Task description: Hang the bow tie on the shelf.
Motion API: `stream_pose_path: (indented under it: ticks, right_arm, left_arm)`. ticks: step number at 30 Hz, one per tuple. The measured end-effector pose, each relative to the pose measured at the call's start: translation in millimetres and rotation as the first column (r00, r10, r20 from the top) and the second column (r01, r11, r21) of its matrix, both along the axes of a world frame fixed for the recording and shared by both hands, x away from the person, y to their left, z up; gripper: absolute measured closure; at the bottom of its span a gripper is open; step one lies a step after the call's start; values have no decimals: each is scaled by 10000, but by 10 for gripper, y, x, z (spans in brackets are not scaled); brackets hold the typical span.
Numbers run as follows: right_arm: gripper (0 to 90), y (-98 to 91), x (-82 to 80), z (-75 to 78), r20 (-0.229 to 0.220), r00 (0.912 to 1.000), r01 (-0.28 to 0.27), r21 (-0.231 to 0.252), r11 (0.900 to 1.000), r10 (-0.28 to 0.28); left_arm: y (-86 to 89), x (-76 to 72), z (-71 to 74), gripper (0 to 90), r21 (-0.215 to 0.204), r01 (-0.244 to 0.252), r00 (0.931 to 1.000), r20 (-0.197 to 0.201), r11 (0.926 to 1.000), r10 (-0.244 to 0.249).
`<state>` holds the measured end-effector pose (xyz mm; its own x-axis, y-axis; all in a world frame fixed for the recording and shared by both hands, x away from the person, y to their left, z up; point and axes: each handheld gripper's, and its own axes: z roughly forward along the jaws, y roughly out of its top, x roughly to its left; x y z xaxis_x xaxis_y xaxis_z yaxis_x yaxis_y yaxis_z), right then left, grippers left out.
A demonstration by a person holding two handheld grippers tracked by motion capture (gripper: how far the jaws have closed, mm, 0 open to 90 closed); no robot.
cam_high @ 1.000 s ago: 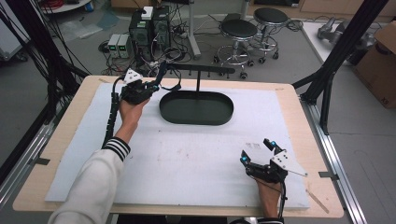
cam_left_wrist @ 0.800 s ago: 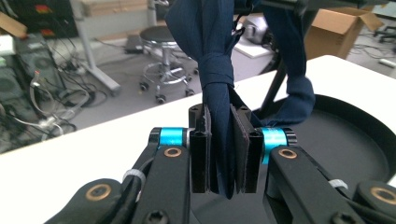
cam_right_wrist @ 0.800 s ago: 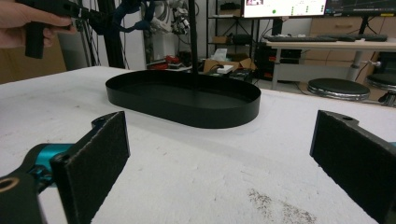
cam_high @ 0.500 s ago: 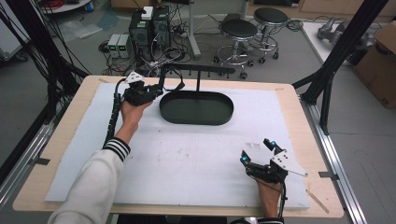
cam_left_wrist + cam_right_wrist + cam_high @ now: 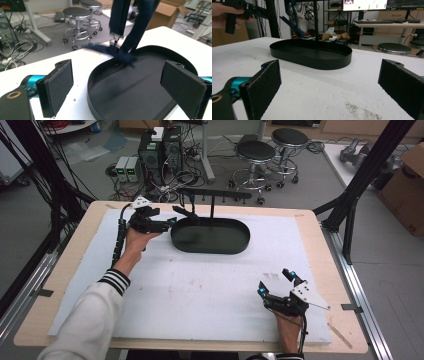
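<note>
A dark blue cloth hangs from the black rack bar above a black oval tray. Its lower end rests on the tray's left rim. My left gripper sits just left of the tray. Its jaws have just been opening, and the left gripper now stands open with nothing between the pads, the cloth lying a little beyond them. My right gripper rests open on the white mat near the front right, and this right gripper faces the tray.
The rack's upright post rises from the tray's middle. A white mat covers the wooden table. Stools, computer boxes and cables stand on the floor beyond the far edge. Black frame posts flank the table.
The left gripper's jaws have gone from shut to wide open at the tray's left end, letting go of the cloth. The right hand has stayed put.
</note>
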<state>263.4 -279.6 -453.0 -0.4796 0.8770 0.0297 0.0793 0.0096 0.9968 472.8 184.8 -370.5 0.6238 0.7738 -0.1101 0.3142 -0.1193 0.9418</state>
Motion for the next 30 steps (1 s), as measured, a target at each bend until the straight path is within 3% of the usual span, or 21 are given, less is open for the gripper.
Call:
stream_pose_path:
  ticks: [6,7,9,10,15,17,18,19,22,23,25,27,30]
  right_arm:
    - [36,4,-5,0,-59,10000,-33,-14,10000,33]
    - [36,4,-3,1,-34,10000,-36,-21,10000,36]
    - [36,4,-3,0,-38,10000,-36,-34,10000,36]
    - [36,5,-3,1,-26,10000,-56,-45,10000,55]
    - [36,12,-7,1,-9,10000,-10,-93,10000,10]
    - [36,9,-5,1,3,10000,18,-93,10000,-18]
    - [36,7,-4,1,-2,10000,12,-85,10000,-12]
    - [36,7,-4,1,-23,10000,20,-66,10000,-20]
    - [36,9,-3,2,-38,10000,65,-79,9999,-65]
    - [36,10,-2,2,-36,10000,60,-80,10000,-60]
    - [36,11,-2,3,-50,10000,79,-80,9999,-79]
    - [36,10,3,3,-48,9999,110,-82,9999,-110]
    - [36,10,4,3,-86,9999,126,-86,9999,-127]
  left_arm:
    - [121,-155,-36,116,80,498,9985,214,9987,-500]
    - [184,-248,-70,116,161,719,9968,333,9973,-725]
    - [218,-298,-91,116,178,861,9955,380,9961,-867]
    - [283,-412,-139,116,174,996,9937,491,9949,-1003]
    - [449,-656,-227,116,-44,1059,9921,688,9944,-1053]
    - [593,-845,-281,116,-177,907,9919,905,9957,-888]
    - [593,-845,-281,116,-177,907,9919,905,9957,-888]
    - [689,-968,-318,116,-141,789,9914,1054,9968,-770]
    - [774,-1098,-360,116,-65,572,9910,1216,9983,-560]
    - [847,-1231,-414,116,-45,413,9889,1430,9991,-402]
    - [879,-1299,-446,116,-3,313,9882,1501,9995,-309]
    - [958,-1485,-556,116,62,-65,9852,1712,10000,53]
    - [1019,-1628,-653,116,-15,-307,9832,1802,9995,305]
